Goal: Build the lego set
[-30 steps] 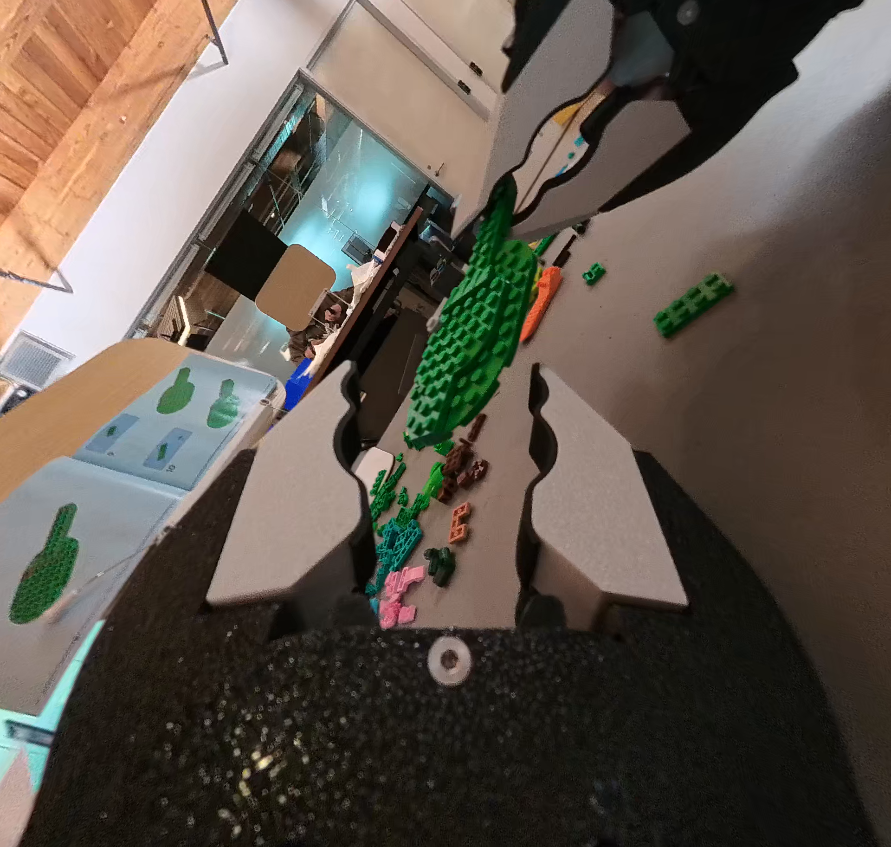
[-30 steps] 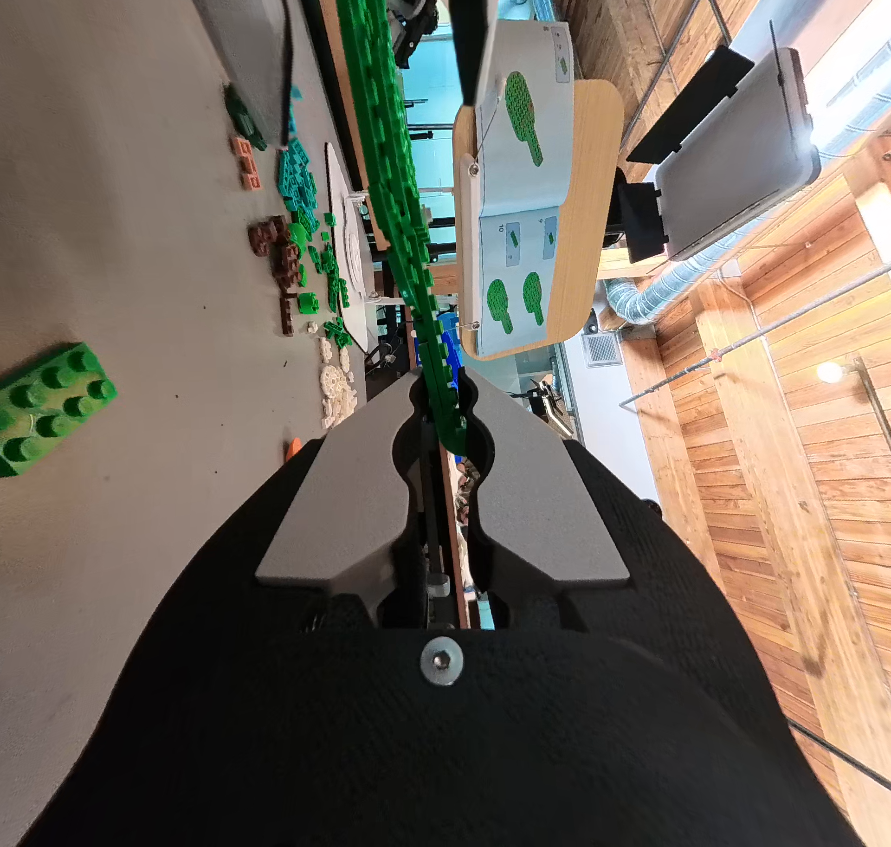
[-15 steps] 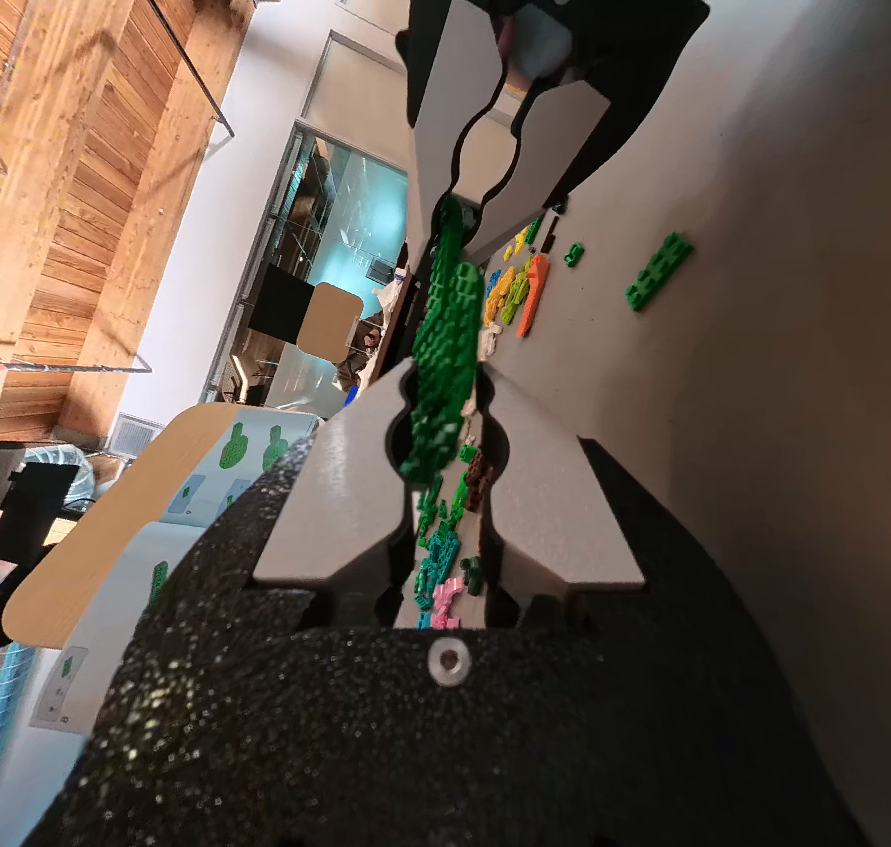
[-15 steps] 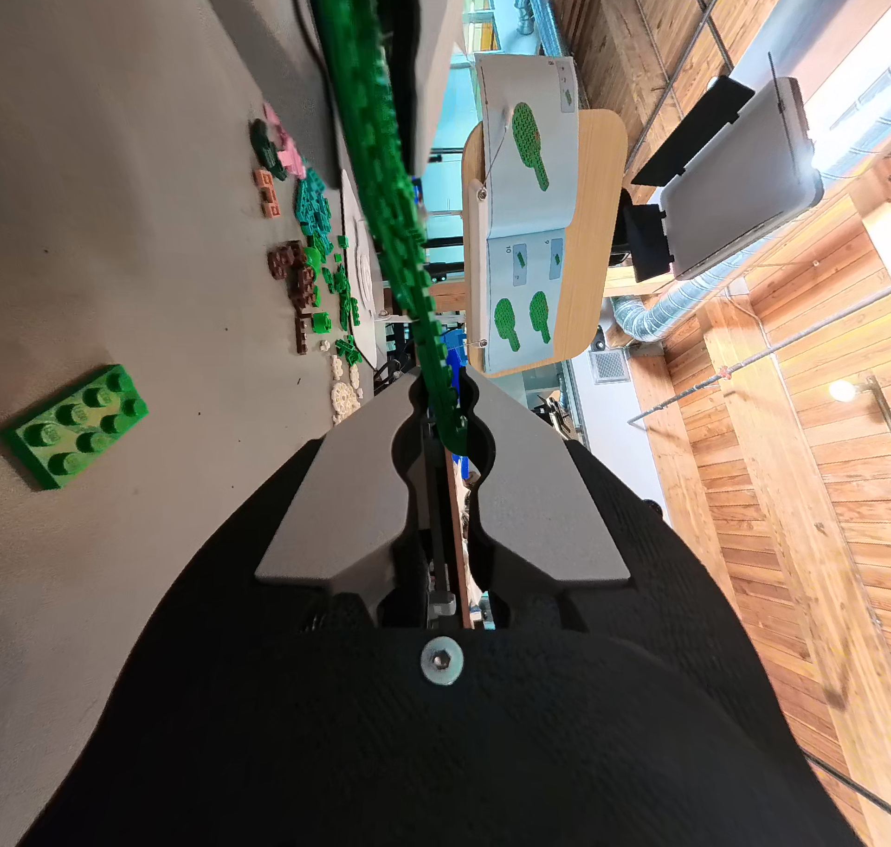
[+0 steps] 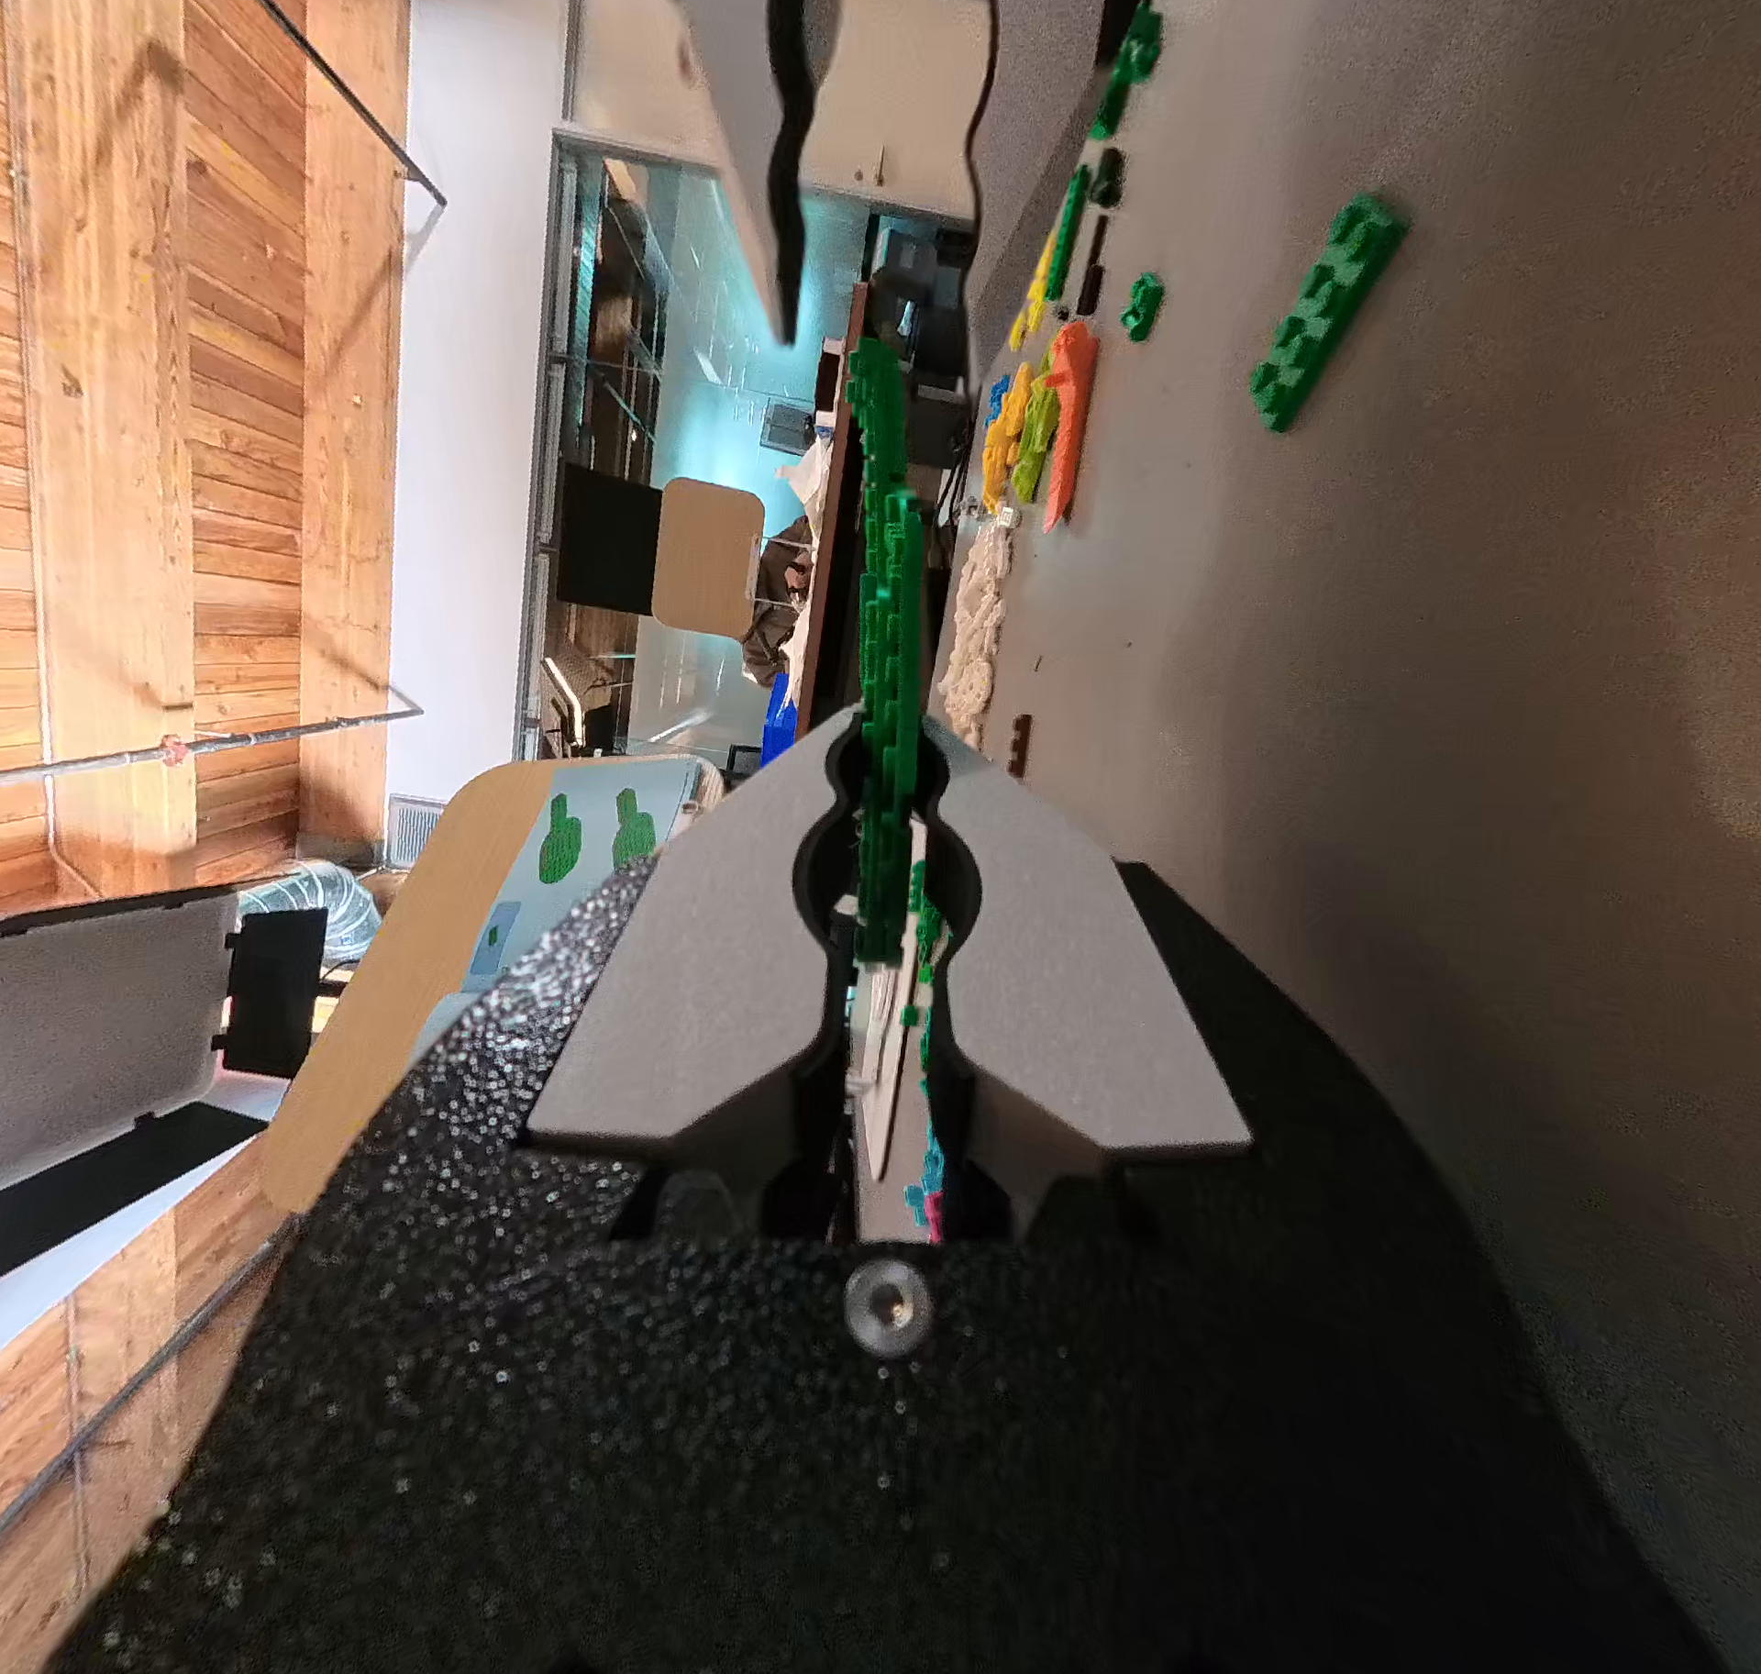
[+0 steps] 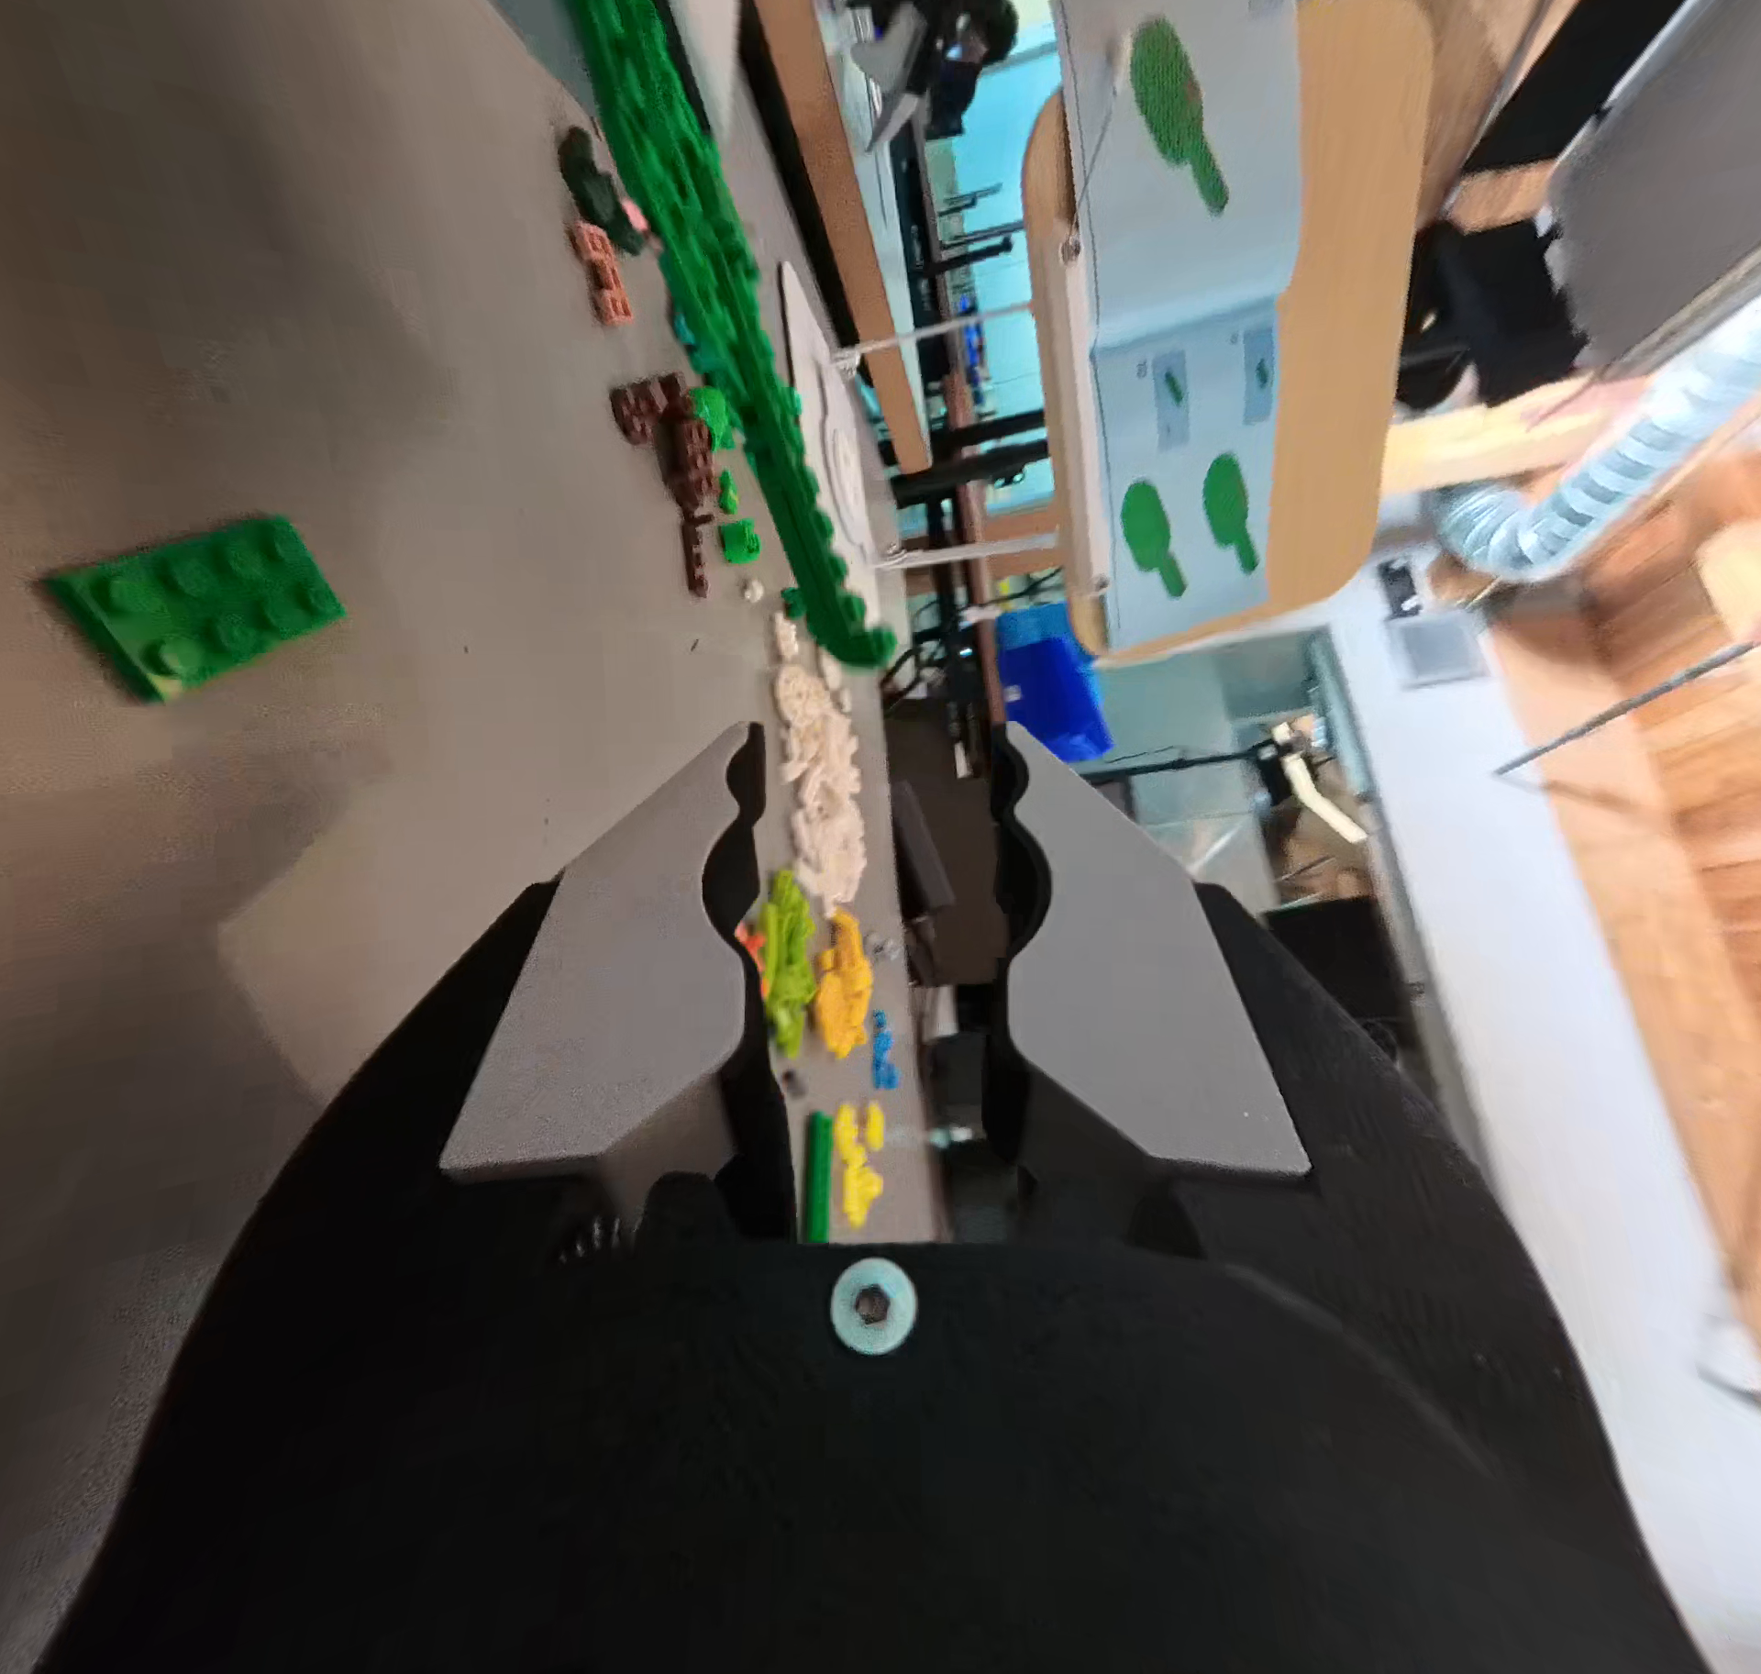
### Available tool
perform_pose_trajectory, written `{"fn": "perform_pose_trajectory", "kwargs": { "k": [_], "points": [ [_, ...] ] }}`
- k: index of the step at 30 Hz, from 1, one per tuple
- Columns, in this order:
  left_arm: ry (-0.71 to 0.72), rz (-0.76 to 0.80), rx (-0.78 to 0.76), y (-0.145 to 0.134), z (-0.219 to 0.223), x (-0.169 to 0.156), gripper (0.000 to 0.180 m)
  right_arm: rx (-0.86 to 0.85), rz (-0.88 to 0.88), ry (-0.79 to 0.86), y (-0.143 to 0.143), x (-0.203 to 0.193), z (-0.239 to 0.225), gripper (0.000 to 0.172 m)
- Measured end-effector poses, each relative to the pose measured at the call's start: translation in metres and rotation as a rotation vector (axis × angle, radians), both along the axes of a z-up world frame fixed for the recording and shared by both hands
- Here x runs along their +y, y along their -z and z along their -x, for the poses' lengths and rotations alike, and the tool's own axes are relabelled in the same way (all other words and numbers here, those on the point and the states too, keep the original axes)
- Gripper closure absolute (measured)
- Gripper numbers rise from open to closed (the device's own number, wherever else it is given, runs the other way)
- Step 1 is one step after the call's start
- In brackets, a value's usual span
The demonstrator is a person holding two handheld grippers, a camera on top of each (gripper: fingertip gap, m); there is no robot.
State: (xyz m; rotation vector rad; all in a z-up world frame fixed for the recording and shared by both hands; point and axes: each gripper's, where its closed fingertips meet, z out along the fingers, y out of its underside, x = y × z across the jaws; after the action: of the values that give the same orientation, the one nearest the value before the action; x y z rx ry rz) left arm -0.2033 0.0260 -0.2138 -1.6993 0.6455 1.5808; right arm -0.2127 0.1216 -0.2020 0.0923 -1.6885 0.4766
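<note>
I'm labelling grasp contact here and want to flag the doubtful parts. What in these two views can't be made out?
- Left wrist view: the lower end of the green brick plate is hidden between the left gripper fingers.
- Left wrist view: the right gripper body is cut off by the top edge.
- Right wrist view: the loose brick piles are motion-blurred.

Left gripper [image 5: 891,742] clamped the green plate [image 5: 886,599]; right gripper [image 6: 877,751] released it
</note>
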Motion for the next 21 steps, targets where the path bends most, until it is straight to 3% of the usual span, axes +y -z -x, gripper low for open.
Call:
{"fn": "perform_pose_trajectory", "kwargs": {
  "k": [2,4,6,9,14,18,21],
  "points": [
    [0.001,-0.012,-0.009,-0.002,0.002,-0.002,0.175,-0.161,0.096,0.007,0.01,0.014,-0.003,0.127],
    [0.004,0.004,0.003,0.0,0.003,-0.004,0.175,-0.5,0.244,-0.002,0.036,0.02,-0.014,0.13],
    [0.011,0.041,0.015,0.006,0.004,-0.006,0.175,-0.919,0.422,-0.092,0.057,0.006,-0.043,0.131],
    [0.001,0.064,0.015,0.01,0.007,-0.008,0.176,-1.228,0.531,-0.229,0.063,-0.017,-0.071,0.138],
    [0.011,0.046,0.026,0.007,0.004,-0.009,0.175,-1.315,0.486,-0.274,0.071,-0.032,-0.076,0.141],
    [0.011,0.038,0.021,0.006,0.004,-0.01,0.175,-1.437,0.442,-0.401,0.069,-0.056,-0.095,0.132],
    [0.013,0.038,0.007,0.007,0.003,-0.01,0.175,-1.296,0.388,-0.442,0.063,-0.056,-0.081,0.129]
  ]
}}
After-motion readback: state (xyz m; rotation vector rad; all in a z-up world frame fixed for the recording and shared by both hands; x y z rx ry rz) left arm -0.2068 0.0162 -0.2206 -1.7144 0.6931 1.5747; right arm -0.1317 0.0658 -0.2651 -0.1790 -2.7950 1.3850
